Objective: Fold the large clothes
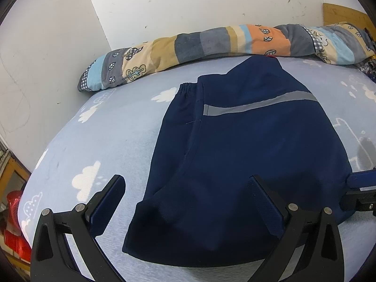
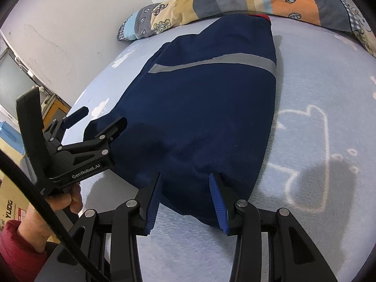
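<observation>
Navy cloth with a grey reflective stripe makes up the trousers [image 1: 237,145], which lie already doubled on the bed [image 1: 112,127], the upper layer laid back over the lower so that the elastic waistband [image 1: 188,87] peeps out at the far left corner. Their long axis runs away from the person, from the near folded edge toward the far end, which just reaches the patchwork quilt [image 1: 211,42] rolled along the wall [image 1: 164,4]; a scrap of red shows at that far tip. Flat and roughly centred on the cloud-print sheet, they seem placed so both tools can reach the near edge for another fold, which I judge is the step at hand. The left gripper [image 1: 185,189] hovers over the near left corner with its fingers spread wide, holding nothing. The right gripper [image 2: 185,185] sits at the near right edge, its blue-padded fingers partly apart with the cloth edge between them; whether the pads touch the fabric I cannot tell, but they are not pinched. In the right view the person's hand [image 2: 68,199], in a red sleeve, grips the left tool's handle, and a cardboard box [image 2: 11,202] stands beside the bed.
</observation>
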Available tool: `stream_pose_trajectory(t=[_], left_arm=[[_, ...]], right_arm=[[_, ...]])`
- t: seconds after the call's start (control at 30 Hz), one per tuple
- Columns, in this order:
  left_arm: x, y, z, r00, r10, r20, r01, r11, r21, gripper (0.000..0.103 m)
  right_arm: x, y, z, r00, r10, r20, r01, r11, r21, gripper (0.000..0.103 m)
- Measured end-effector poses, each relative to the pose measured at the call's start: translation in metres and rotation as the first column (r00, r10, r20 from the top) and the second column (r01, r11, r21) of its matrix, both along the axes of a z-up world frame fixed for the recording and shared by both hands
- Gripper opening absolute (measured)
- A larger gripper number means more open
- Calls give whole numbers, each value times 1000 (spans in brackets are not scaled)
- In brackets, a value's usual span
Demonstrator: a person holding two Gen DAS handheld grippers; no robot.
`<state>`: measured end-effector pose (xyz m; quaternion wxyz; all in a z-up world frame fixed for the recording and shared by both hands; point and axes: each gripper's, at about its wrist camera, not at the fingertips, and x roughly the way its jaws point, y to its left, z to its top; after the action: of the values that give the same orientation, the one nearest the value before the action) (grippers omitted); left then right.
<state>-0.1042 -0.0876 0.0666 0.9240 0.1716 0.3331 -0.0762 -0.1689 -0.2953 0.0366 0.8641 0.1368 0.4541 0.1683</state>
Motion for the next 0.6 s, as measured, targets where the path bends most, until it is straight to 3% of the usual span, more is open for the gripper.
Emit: stream_pose_trajectory(t=[0.13,0.23,0.33,0.47,0.6], left_arm=[[2,4,4,1000,2,0,-2,1000,-27,103],[5,18,12,999,34,-1,-34,995,-97,103],[14,40,18,995,92,-32,-97,976,-197,103],[27,72,11,980,156,-127,-189,930,-315,103],[37,78,-7,962,179,-204,-232,932,-277,103]], right_arm=[[0,-3,3,1000,-10,-6,10,1000,22,45],[-1,-19,14,999,-44,11,42,995,95,46],[-2,-41,23,994,-107,35,101,986,134,49],[4,-73,15,980,-200,-10,198,959,203,51],[11,-80,10,972,-233,-30,233,949,212,51]])
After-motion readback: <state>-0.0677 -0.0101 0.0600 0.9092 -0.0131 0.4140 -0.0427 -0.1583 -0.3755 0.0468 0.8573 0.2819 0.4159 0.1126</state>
